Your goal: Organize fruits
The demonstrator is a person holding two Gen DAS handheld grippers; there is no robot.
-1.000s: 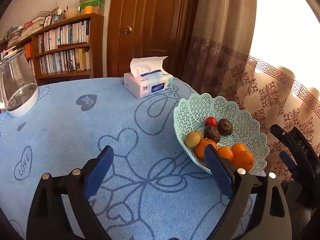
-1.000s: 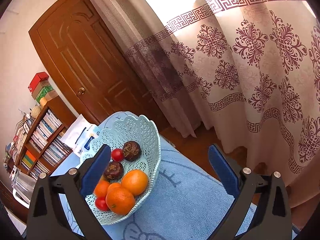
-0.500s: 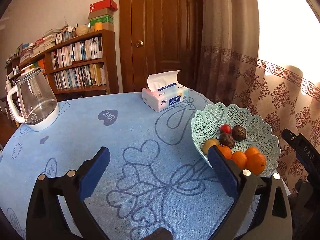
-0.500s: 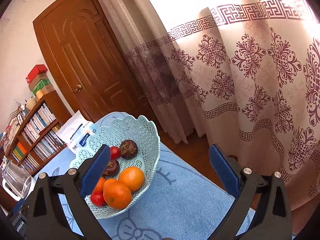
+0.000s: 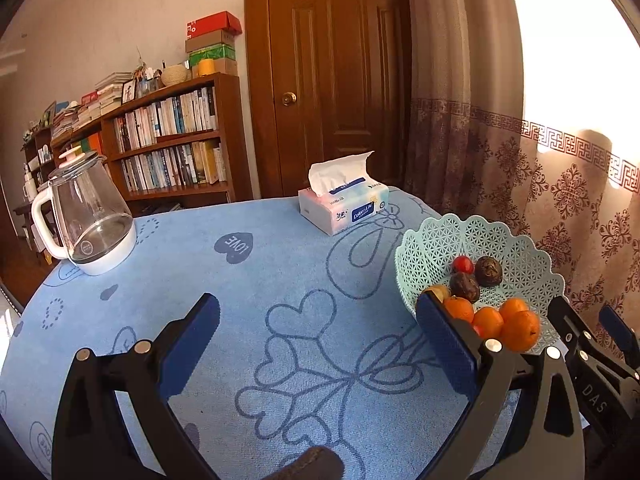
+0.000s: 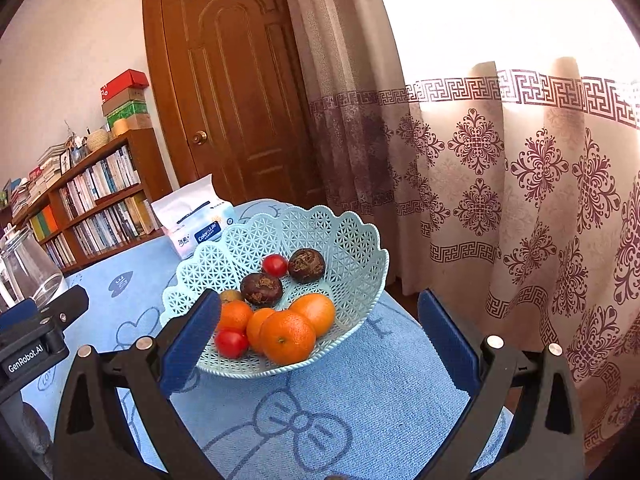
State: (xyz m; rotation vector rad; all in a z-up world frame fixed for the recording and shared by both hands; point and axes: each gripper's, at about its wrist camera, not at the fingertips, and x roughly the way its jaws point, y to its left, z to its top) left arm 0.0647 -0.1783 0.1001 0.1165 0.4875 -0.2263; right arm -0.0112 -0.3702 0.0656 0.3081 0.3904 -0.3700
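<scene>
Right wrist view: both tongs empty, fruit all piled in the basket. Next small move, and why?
Probably ease the right tongs forward and down toward the nearest large orange at the front of the pale green lattice plastic basket. The jaws stand wide with nothing between them, and that orange sits on top of the pile, nearest the tips. The left tongs hang open over bare blue tablecloth.

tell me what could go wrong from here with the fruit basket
The basket sits close to the table's curtain-side edge, so a nudge from the open right gripper might push it off. The oranges are piled at its low front rim; grabbing one could roll a tomato out.
</scene>
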